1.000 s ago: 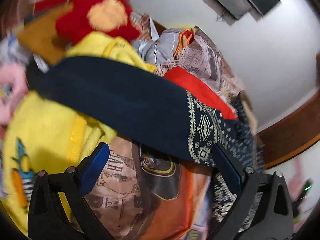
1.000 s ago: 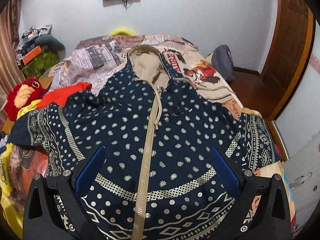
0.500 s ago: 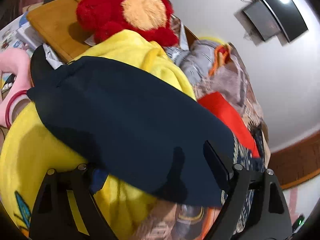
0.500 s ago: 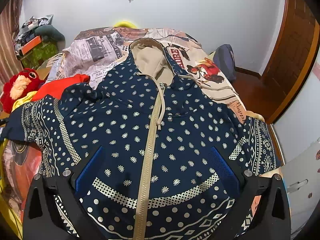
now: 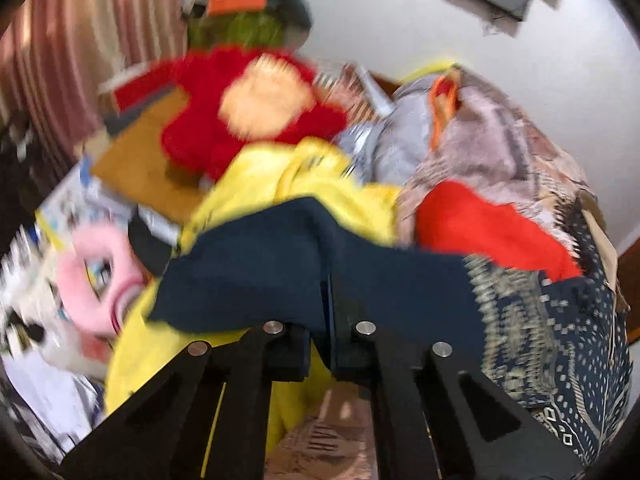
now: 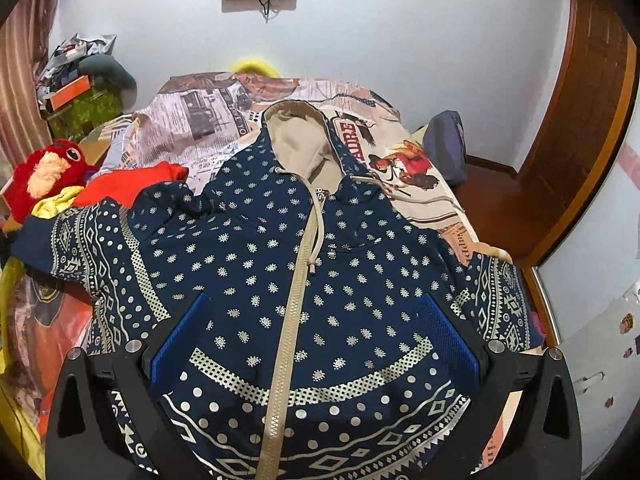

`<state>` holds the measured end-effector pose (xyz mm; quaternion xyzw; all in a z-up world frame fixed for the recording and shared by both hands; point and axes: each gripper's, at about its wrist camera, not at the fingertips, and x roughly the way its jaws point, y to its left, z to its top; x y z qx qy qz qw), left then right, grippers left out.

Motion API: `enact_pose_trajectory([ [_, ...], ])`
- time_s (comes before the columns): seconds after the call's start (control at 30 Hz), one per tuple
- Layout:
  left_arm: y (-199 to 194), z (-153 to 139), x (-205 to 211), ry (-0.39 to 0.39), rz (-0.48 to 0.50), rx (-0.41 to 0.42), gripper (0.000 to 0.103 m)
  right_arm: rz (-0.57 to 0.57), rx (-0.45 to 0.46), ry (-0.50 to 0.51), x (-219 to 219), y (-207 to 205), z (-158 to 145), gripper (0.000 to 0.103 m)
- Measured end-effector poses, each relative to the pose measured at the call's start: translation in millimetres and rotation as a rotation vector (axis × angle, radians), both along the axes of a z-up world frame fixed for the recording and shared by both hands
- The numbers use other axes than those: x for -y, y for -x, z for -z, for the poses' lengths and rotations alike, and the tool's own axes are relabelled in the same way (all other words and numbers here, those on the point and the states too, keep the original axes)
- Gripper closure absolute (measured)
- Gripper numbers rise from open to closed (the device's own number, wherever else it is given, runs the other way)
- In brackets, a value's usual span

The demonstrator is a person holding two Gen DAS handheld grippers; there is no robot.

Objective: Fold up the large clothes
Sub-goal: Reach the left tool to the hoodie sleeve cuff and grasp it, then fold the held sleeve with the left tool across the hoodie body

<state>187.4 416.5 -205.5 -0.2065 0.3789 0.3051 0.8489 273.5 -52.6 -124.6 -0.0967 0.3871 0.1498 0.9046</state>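
A navy hoodie (image 6: 340,264) with a pale dot pattern, beige zip and beige hood lies face up and spread on the bed. Its left sleeve (image 6: 80,244) reaches toward the bed's left edge. In the left wrist view my left gripper (image 5: 328,280) is shut on the sleeve's plain navy cuff (image 5: 260,264), and the cloth drapes over the closed fingers. My right gripper (image 6: 314,320) hovers open above the lower front of the hoodie. Its blue pads (image 6: 180,332) stand on either side of the zip, with nothing pinched between them.
A red plush toy (image 6: 44,176), a yellow garment (image 5: 320,176) and a red-orange cloth (image 6: 132,184) crowd the bed's left side. The printed bedsheet (image 6: 200,120) shows beyond the hood. A dark bag (image 6: 444,148) and a wooden door (image 6: 580,140) are on the right.
My left gripper went from wide open around the navy cuff to shut on it, and lifted it a little. The right gripper stayed open over the hoodie.
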Motion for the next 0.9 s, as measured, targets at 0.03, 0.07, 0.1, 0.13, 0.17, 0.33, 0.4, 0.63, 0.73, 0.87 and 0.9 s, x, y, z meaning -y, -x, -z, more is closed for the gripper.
enact_pose_trajectory([
  [0.03,-4,-11,6,-0.027,0.018,0.011,0.099,-0.002,0.002,-0.002,2,1,-1,0.000],
  [0.07,-9,-23,12,-0.050,0.039,0.026,0.100,-0.004,0.003,-0.004,3,1,-2,0.000],
  [0.1,-14,-36,20,-0.067,0.062,0.047,0.100,-0.006,0.005,-0.007,4,2,-3,0.000],
  [0.13,-21,-43,23,-0.074,0.078,0.063,0.101,-0.007,0.008,-0.010,6,2,-4,0.000],
  [0.17,-27,-57,33,-0.085,0.105,0.093,0.101,-0.007,0.011,-0.014,8,3,-5,0.000],
  [0.33,-62,-105,83,-0.096,0.226,0.203,0.101,0.001,0.034,-0.044,23,-1,-13,0.000],
  [0.4,-79,-122,110,-0.088,0.287,0.246,0.101,0.006,0.038,-0.052,29,-3,-16,0.000],
  [0.63,-144,-154,208,-0.099,0.418,0.313,0.101,0.034,0.046,-0.066,53,-16,-15,0.000],
  [0.73,-173,-154,248,-0.051,0.503,0.315,0.101,0.047,0.036,-0.067,62,-21,-10,0.000],
  [0.87,-204,-140,311,-0.052,0.630,0.276,0.101,0.069,0.026,-0.071,77,-25,-5,0.000],
  [0.9,-210,-133,327,-0.051,0.661,0.256,0.101,0.077,0.021,-0.070,82,-27,-2,0.000],
])
